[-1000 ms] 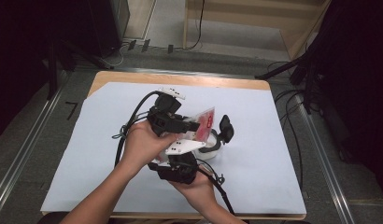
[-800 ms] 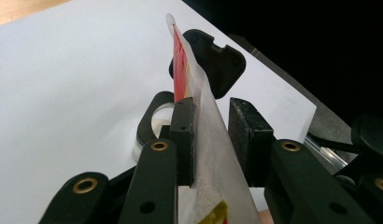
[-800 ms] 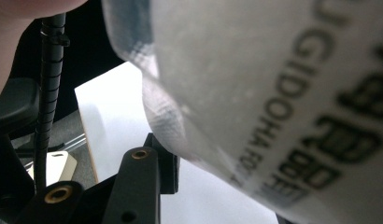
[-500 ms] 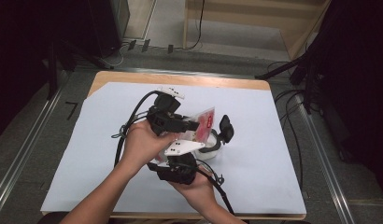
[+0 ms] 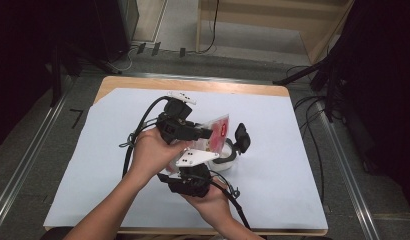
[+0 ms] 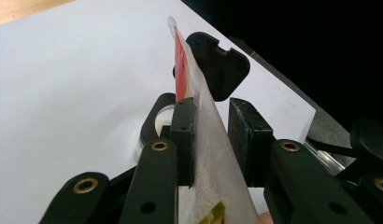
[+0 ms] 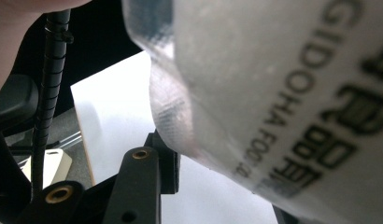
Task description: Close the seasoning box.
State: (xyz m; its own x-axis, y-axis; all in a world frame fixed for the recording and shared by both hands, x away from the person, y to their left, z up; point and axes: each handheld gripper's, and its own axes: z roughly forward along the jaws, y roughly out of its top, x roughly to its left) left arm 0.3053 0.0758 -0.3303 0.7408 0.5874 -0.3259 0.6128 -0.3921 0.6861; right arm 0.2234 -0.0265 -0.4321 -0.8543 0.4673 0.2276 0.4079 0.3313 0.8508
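A thin plastic food packet, red and white with printed letters, hangs in the air over the white sheet. My left gripper comes in from the left, and in the left gripper view the packet stands edge-on between its pads, pinched. My right gripper rises from below under its grey plate. In the right gripper view the packet looms close and hides the right jaw, while its lower edge meets the left pad. A small round jar with an open black flip lid stands under the packet.
A white sheet covers the wooden table. Black cables trail from both grippers across the sheet. Dark equipment and floor cables surround the table, with a metal rail along its right side.
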